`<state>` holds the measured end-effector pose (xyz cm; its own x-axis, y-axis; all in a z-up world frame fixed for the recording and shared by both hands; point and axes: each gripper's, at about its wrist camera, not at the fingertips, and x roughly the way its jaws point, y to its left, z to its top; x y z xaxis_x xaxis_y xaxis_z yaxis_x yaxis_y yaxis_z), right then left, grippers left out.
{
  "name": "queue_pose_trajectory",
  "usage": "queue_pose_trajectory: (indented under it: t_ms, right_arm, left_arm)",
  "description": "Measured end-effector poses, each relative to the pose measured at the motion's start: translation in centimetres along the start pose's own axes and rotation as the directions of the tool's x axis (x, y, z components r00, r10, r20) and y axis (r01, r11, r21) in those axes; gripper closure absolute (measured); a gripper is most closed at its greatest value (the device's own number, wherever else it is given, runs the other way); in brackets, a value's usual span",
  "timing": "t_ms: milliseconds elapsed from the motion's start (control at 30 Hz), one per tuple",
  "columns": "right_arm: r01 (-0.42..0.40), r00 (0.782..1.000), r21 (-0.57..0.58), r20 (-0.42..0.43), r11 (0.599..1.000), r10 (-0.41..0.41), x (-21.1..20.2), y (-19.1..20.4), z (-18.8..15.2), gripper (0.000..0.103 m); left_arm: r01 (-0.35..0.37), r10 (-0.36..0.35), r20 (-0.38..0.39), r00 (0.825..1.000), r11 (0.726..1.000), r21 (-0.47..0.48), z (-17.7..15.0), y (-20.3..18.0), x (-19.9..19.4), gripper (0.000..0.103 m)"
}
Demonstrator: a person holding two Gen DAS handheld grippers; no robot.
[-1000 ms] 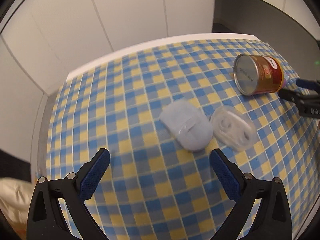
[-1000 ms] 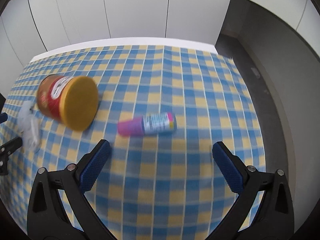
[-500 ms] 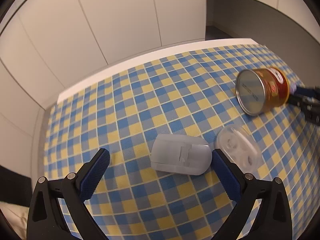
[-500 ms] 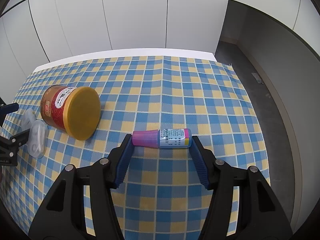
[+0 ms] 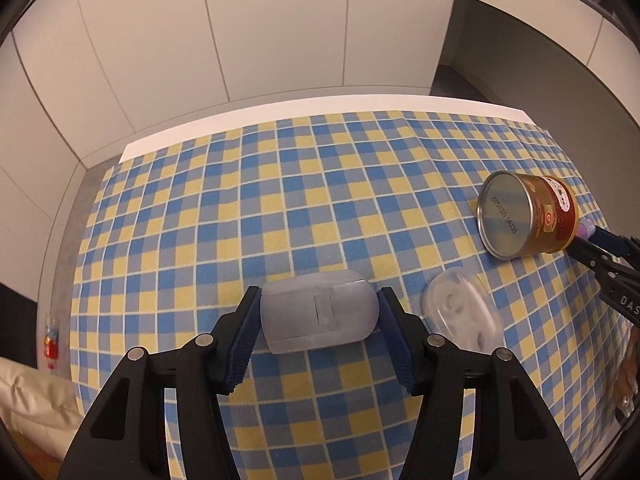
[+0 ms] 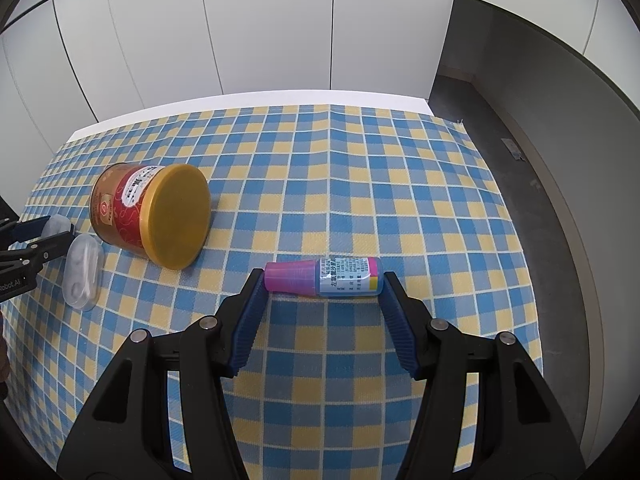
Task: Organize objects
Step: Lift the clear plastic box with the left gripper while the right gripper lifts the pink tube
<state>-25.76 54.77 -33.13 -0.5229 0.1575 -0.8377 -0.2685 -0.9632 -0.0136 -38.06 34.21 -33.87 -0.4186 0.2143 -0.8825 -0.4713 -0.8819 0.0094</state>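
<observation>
A frosted oval plastic case [image 5: 316, 318] lies on the checked tablecloth [image 5: 280, 200]. My left gripper [image 5: 319, 294] is closing on it, and both blue pads touch its two ends. To the right of it lies its clear lid [image 5: 462, 320], also seen as the clear lid [image 6: 84, 276] in the right wrist view. A small bottle [image 6: 344, 276] with a pink cap and blue label lies on its side, and my right gripper [image 6: 324, 280] is shut on it end to end. A red and gold can [image 6: 148, 216] with a yellow lid lies on its side between the two grippers.
The can [image 5: 528, 216] shows its metal bottom toward the left gripper. The table's white far edge [image 5: 280, 114] meets white wall panels. The cloth ends at the right edge [image 6: 492, 200], with grey floor [image 6: 520, 140] beyond it. A cream cushion [image 5: 28, 400] lies low left.
The left gripper moved in over the frosted case and its jaws came together onto it. The right gripper moved to the small bottle and shut on it half a second ago, then stayed.
</observation>
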Motion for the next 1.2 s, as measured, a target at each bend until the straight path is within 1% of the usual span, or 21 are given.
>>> queue_pose_trajectory:
  t_ms: [67,133,300,433,500,600,667,800,933,1100,1200]
  right_arm:
    - [0.002,1.0,0.003,-0.001,1.0,-0.002,-0.3,-0.1,0.1,0.043]
    - [0.002,1.0,0.011,-0.003,1.0,-0.002,-0.6,-0.3,0.4,0.043]
    - [0.011,1.0,0.021,-0.015,1.0,-0.011,-1.1,-0.6,0.9,0.043]
    - [0.023,0.999,0.028,-0.028,0.999,-0.022,-1.9,-0.5,1.4,0.043]
    - [0.039,0.999,0.022,-0.027,0.999,-0.038,-2.6,-0.2,1.7,0.043]
    - [0.051,0.998,0.015,-0.025,0.999,-0.051,-4.0,0.2,2.4,0.043]
    - [0.05,0.999,0.015,-0.023,0.999,-0.049,-5.1,0.5,2.9,0.043]
    - [0.062,0.998,0.006,-0.011,0.998,-0.062,-7.6,1.2,4.5,0.043]
    - [0.053,0.999,-0.002,0.012,0.999,-0.053,-10.8,1.8,5.8,0.043]
    - [0.065,0.997,-0.032,0.053,0.997,-0.063,-15.6,2.8,8.2,0.043]
    - [0.055,0.995,-0.046,0.088,0.997,-0.05,-19.0,3.5,9.9,0.043]
  left_arm:
    - [-0.026,0.026,-0.001,1.0,1.0,0.007,0.1,-0.1,-0.2,0.045]
    - [-0.072,0.071,0.009,0.997,0.997,0.014,-0.2,0.1,-0.5,0.045]
    - [-0.077,0.077,-0.004,0.997,0.997,-0.012,-0.4,0.6,-1.7,0.045]
    - [-0.1,0.1,0.014,0.995,0.995,-0.019,0.0,0.6,-3.8,0.045]
    - [-0.102,0.103,0.015,0.995,0.994,-0.033,0.4,1.0,-4.7,0.045]
    - [-0.125,0.127,0.031,0.991,0.991,-0.038,0.7,1.7,-6.5,0.045]
    - [-0.142,0.143,0.042,0.989,0.989,-0.039,1.0,1.9,-7.8,0.045]
    - [-0.148,0.151,0.043,0.988,0.987,-0.054,1.4,2.4,-10.1,0.045]
    - [-0.155,0.16,0.044,0.986,0.983,-0.103,2.4,3.5,-13.1,0.045]
    - [-0.161,0.174,0.093,0.98,0.978,-0.133,4.1,4.1,-18.0,0.045]
    - [-0.167,0.185,0.125,0.975,0.976,-0.139,5.3,4.1,-21.3,0.045]
